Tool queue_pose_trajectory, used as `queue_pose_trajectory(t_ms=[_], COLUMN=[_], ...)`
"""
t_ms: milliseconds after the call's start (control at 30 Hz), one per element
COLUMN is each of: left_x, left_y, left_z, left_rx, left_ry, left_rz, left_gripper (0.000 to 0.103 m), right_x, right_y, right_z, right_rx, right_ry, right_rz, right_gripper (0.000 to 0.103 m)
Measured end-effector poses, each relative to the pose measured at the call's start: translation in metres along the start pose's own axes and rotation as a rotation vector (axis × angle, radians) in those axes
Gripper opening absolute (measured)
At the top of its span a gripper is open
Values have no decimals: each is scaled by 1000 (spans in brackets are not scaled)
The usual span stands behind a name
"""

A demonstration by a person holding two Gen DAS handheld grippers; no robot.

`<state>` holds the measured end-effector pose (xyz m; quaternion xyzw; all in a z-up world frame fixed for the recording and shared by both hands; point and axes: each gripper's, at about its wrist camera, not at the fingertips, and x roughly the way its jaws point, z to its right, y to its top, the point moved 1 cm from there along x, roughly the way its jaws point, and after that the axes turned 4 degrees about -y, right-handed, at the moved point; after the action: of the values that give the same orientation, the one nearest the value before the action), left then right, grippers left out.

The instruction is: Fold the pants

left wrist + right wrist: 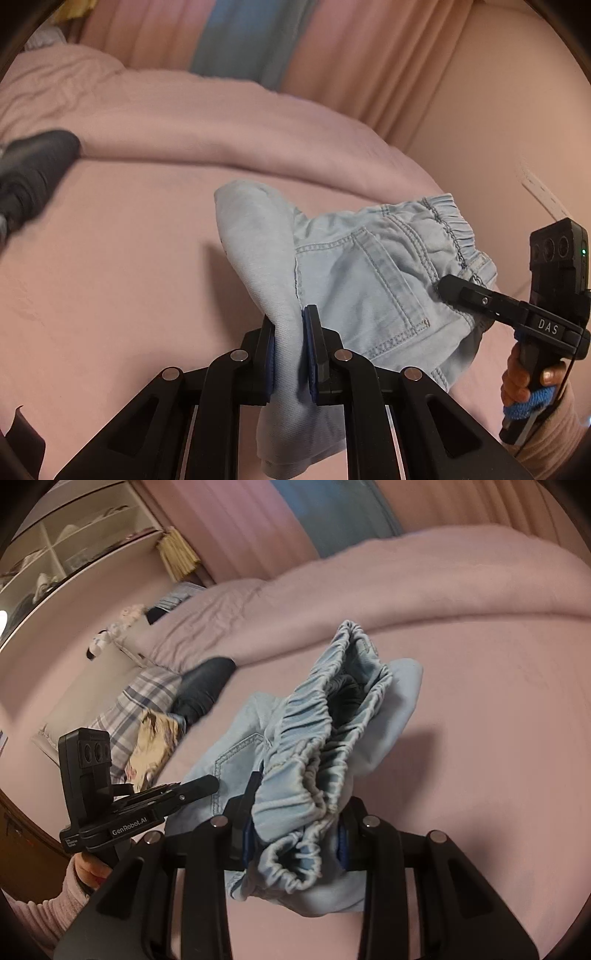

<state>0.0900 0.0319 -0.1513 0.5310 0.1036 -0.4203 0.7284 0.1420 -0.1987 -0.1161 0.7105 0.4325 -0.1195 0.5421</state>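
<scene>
Both tongs' tips buried in bunched pants point(369, 266); legs indistinguishable.

A bedroom in a home: a bed point(129, 277) with a pink sheet lies beneath the jaws, pink curtains point(351, 55) hang beyond it, and a plaid pillow point(144, 694) and shelves point(74, 539) sit to the left.

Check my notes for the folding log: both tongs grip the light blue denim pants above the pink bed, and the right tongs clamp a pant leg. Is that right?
Not quite. In the right wrist view, the right tongs clamp the gathered elastic waistband, not a leg. The rest holds: both tongs grip the light blue denim pants above the pink bed, with the left tongs shut on a fold of plain fabric.
</scene>
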Motion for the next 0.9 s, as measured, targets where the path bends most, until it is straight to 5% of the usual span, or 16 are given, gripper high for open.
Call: queue_pose_trajectory(t_ms=[133,267,300,367,533,667,833,900], left_x=[23,56,53,43,19,40,98,99], left_y=[16,4,1,2,18,22,-11,-13], left_z=[-44,-83,-87,-86,-60,-42,-54,-52], left_rx=[-49,-100,-93,-83,10,83,76,106], left_ry=[53,240,261,288,265,240,260,287], left_rz=[-27,-137,-133,-101,7,-15,-198,-168], left_gripper=[13,39,49,54,62,68,70,72], right_x=[41,108,119,119,90,80,117,130], right_y=[22,13,7,1,15,24,-5,-13], right_z=[-5,29,35,36,12,-12,0,7], right_rx=[-14,61,58,15,-106,-172,-174,-216], right_ry=[-6,-210,-288,-313,-372,-280,-302,-351], right_rz=[6,-135,-182,-169,-50,23,-126,-142], right_gripper=[37,53,53,57,59,57,54,53])
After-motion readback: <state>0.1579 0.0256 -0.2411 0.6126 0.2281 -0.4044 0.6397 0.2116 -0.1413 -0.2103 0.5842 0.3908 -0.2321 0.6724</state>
